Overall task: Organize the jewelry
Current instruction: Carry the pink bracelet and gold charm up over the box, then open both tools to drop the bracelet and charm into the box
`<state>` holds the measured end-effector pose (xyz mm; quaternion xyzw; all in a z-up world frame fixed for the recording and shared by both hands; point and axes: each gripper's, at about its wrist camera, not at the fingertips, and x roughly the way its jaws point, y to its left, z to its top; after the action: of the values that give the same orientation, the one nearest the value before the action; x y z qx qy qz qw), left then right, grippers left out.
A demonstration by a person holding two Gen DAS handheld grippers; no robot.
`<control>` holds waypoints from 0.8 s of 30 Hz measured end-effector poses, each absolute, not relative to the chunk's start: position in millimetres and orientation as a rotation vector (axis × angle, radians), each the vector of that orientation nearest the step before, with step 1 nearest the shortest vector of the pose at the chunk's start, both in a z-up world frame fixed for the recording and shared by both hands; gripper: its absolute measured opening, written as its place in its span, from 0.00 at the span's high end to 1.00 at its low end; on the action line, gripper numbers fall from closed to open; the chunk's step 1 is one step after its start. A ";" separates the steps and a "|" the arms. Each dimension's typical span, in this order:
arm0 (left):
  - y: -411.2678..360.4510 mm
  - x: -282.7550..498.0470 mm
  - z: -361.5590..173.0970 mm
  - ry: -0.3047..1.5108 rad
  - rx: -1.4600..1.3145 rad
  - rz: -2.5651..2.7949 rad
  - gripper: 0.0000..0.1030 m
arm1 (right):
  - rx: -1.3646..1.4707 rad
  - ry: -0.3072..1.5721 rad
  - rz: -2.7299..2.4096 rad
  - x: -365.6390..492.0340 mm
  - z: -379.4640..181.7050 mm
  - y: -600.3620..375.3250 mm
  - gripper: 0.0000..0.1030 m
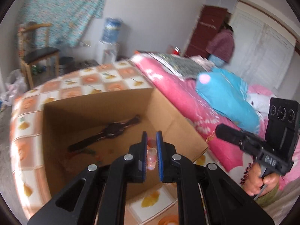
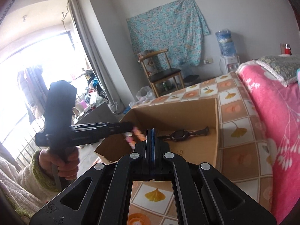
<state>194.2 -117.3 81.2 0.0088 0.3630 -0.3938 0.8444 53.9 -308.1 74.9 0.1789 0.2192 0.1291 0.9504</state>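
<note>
So the bead bracelet point(image 1: 151, 154), pink and clear beads, is pinched between the blue pads of the left gripper point(image 1: 151, 151), jaws nearly together on it, hanging over the open cardboard box point(image 1: 168, 112). From the right wrist view the beads dangle in a loop off the tip. The right gripper point(image 2: 150, 140) is fully closed with nothing in it, pointing toward the box. A dark wristwatch point(image 1: 110, 131) lies flat on the box floor, strap running diagonally. The box sits on the checkered bedsheet point(image 1: 105, 76) beside a pink blanket point(image 1: 180, 101).
</note>
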 end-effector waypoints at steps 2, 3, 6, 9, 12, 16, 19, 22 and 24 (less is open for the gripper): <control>-139.5 210.7 77.2 0.818 0.024 -0.886 0.91 | 0.373 0.438 0.255 52.4 74.0 -313.1 1.00; -152.4 222.9 72.8 0.855 0.023 -0.905 0.91 | 0.374 0.433 0.253 49.1 74.7 -315.3 1.00; -186.4 261.0 51.9 1.010 0.002 -0.957 0.91 | 0.367 0.428 0.234 46.3 73.2 -323.4 1.00; -218.2 295.1 22.9 1.191 -0.018 -0.988 0.91 | 0.371 0.429 0.215 45.2 69.9 -332.0 1.00; -240.6 318.3 -8.1 1.344 -0.007 -0.984 0.91 | 0.380 0.434 0.199 44.4 65.9 -341.1 1.00; -252.0 335.5 -36.8 1.424 0.110 -0.891 0.77 | 0.389 0.442 0.180 44.1 62.8 -348.2 1.00; -247.7 338.5 -37.8 1.386 0.128 -0.852 0.66 | 0.384 0.449 0.170 43.3 61.5 -350.2 1.00; -237.8 334.3 -24.8 1.321 0.118 -0.835 0.60 | 0.379 0.461 0.169 45.7 61.4 -349.7 1.00; -229.7 329.4 -9.1 1.273 0.113 -0.824 0.58 | 0.374 0.475 0.177 53.0 62.2 -347.4 1.00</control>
<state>329.4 -229.7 -9.1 0.0513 0.5770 -0.3735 0.7245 53.0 -347.4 62.2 0.1841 0.2337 0.0872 0.9507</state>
